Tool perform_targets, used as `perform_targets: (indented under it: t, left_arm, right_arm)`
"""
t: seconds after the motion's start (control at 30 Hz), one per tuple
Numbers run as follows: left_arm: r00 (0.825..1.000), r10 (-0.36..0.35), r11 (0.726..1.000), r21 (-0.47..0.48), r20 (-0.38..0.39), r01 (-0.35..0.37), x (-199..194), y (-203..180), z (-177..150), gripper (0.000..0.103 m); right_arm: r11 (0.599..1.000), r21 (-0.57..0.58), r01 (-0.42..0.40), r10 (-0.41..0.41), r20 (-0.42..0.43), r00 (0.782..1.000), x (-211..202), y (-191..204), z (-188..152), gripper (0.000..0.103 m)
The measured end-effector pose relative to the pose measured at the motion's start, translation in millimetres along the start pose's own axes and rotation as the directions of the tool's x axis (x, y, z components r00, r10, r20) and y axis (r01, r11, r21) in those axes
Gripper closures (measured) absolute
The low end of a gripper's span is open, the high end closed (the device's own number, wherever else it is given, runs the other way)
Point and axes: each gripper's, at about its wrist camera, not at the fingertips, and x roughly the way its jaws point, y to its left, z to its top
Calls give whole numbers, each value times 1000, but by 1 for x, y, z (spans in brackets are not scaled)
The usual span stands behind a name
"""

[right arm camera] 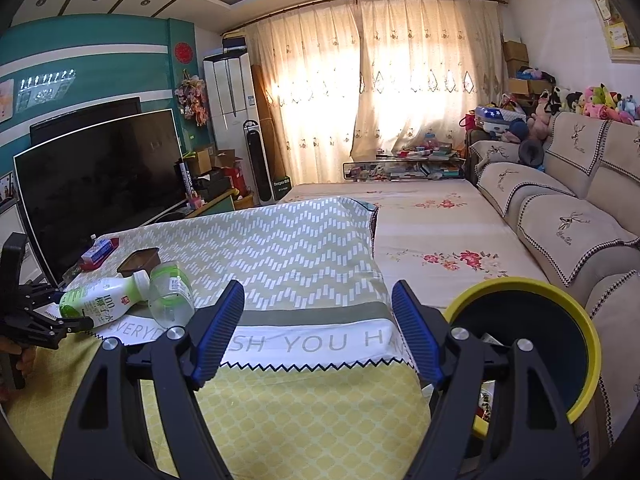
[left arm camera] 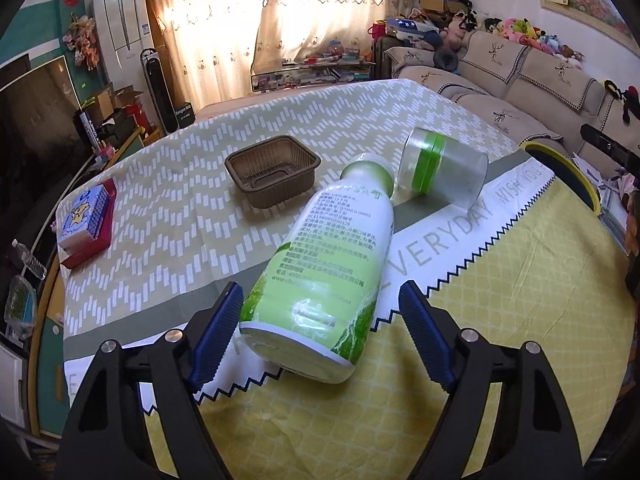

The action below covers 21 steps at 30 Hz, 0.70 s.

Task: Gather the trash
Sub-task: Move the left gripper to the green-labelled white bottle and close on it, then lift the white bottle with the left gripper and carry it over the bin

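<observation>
A white and green drink bottle (left arm camera: 328,264) lies on its side on the tablecloth, cap pointing away. My left gripper (left arm camera: 320,292) is open around its base; the left pad sits right at the bottle's side and the right pad stands clear of it. Beyond the cap lies a clear plastic cup with a green band (left arm camera: 436,168), also on its side. A brown plastic tray (left arm camera: 274,170) sits upright further back. My right gripper (right arm camera: 318,288) is open and empty above the tablecloth's right part, with the bottle (right arm camera: 104,296) and cup (right arm camera: 170,292) far to its left.
A dark bin with a yellow rim (right arm camera: 520,344) stands off the table's right edge, with scraps inside. A tissue pack on a red box (left arm camera: 86,216) lies at the table's far left. A television (right arm camera: 100,184) stands to the left, a sofa (right arm camera: 560,216) to the right.
</observation>
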Motion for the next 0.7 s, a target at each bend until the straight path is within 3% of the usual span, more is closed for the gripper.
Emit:
perform_targets:
  t: [0.13,0.27,0.47,0.7]
  left_arm:
    - [1000,-19,1000,-11,-4,19,3,3,-2,39]
    - [999,-38,999,-28,29,39,-2,5,-2,42]
    - [989,25,1000,-4,144,-24,-32,-7,5,46]
    - [956,108,994,0,274,-113,-78,-17,27,51]
  right_arm:
    - [1000,0,-1,1,-1,1000,0,1,0,31]
    - [1000,0,-6,6,-1,1000,0,0,1,31]
    - [1000,1,-10,10,-2,1000,0,2,0,31]
    - [1000,5,-19,19,0,1000,-1,2,0,31]
